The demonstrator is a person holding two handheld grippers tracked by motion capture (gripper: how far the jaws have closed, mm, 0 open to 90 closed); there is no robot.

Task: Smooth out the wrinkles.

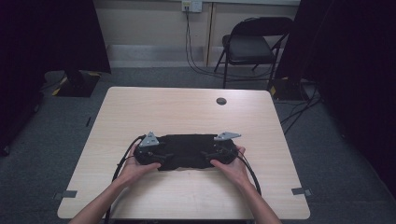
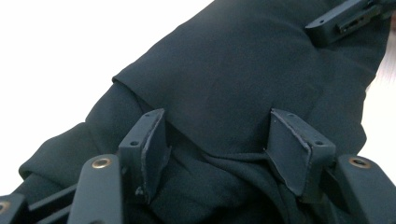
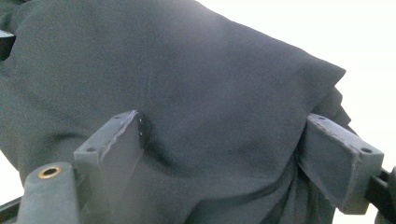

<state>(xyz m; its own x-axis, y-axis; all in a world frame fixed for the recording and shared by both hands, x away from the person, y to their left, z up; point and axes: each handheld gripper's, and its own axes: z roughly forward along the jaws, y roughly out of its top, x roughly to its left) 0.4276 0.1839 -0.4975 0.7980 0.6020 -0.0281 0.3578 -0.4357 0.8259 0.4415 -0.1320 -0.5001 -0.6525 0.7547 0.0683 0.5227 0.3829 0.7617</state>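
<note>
Black cloth lies folded on the near half of the table, its long axis running left to right across the person's front, with one hand-held gripper at each short end. The left hand-held gripper sits at the cloth's left end, the right hand-held gripper at its right end, so each hand is nearest its own end and the cloth stretches between them.

In the left gripper view the left hand-held gripper has its jaws spread, with bunched folds of cloth lying between and beyond them; the pads do not look pressed on the fabric. In the right gripper view the right hand-held gripper is likewise spread wide, the cloth sagging into the gap and touching the inner faces, though no pinch shows. My reading is that the coming move turns on this: each end of the cloth lies straight ahead of its own jaws, so closing would catch the fabric at both ends along its length.

Pale wood-grain covers the table top, with a dark round cable port toward the far edge. Beyond it are grey carpet, a black folding chair, trailing cables and dark curtains at both sides.
</note>
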